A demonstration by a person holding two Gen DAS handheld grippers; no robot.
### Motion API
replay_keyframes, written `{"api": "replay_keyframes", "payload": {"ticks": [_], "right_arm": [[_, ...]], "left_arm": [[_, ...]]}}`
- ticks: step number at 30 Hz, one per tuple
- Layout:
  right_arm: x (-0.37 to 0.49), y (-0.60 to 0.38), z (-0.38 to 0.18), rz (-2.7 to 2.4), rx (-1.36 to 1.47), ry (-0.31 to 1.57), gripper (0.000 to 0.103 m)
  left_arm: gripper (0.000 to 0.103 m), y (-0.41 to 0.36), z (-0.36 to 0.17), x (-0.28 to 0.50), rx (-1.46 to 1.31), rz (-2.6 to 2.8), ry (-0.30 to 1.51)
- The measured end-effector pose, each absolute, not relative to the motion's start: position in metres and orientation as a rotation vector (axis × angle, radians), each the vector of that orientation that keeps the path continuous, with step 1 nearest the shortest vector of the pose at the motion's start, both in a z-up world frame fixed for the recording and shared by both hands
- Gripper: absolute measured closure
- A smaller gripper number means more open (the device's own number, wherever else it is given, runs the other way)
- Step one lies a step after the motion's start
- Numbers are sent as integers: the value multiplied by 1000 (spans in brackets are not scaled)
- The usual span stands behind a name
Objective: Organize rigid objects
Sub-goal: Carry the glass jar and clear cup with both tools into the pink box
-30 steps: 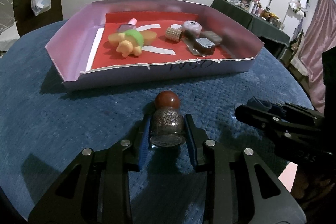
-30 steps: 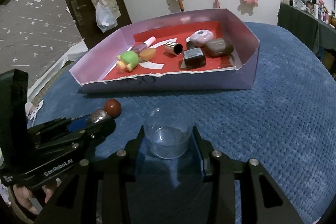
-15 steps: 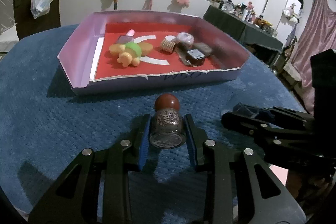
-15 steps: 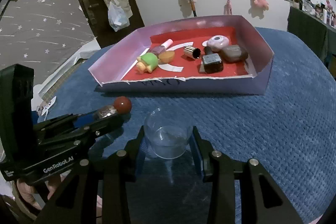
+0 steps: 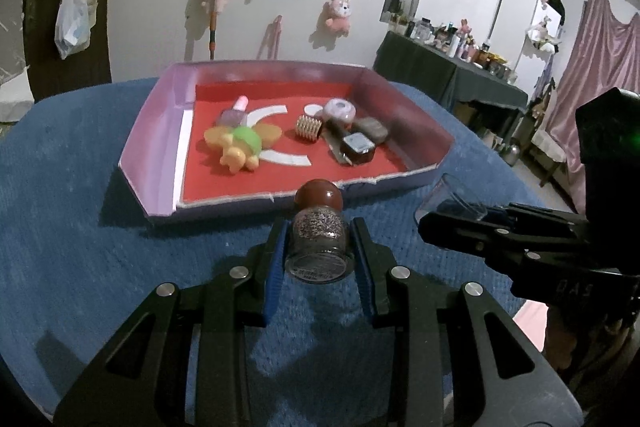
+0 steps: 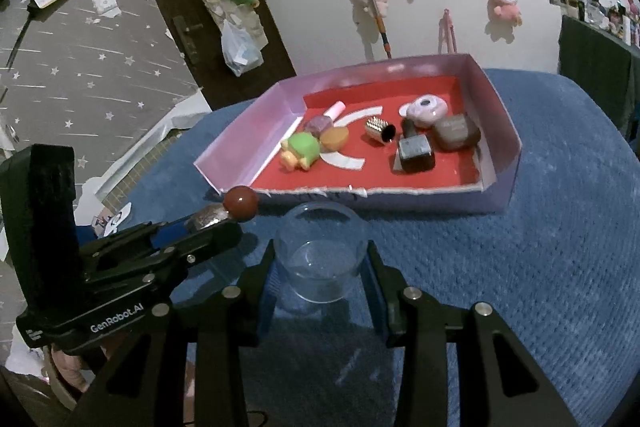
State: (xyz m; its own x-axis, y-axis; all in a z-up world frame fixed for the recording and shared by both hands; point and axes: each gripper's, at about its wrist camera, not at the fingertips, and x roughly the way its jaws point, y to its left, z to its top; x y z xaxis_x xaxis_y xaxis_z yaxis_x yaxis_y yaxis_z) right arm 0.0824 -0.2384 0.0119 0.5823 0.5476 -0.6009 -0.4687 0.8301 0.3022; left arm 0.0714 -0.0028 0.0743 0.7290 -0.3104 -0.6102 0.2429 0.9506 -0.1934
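Both grippers have risen, so I look down into the tray [image 5: 156,143] ahead. My left gripper [image 5: 318,247] is clamped on the jar [image 5: 318,243], my right gripper [image 6: 322,267] on the cup [image 6: 322,251], both held clear of the cloth [image 6: 540,267] to pass over the near wall.
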Motion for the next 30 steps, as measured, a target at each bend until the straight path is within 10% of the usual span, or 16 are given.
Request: {"api": "replay_keyframes", "payload": {"ticks": [30], "right_arm": [[180, -219, 20, 595, 40, 793, 62]], "left_arm": [[74, 3, 75, 157, -86, -310, 752]]}}
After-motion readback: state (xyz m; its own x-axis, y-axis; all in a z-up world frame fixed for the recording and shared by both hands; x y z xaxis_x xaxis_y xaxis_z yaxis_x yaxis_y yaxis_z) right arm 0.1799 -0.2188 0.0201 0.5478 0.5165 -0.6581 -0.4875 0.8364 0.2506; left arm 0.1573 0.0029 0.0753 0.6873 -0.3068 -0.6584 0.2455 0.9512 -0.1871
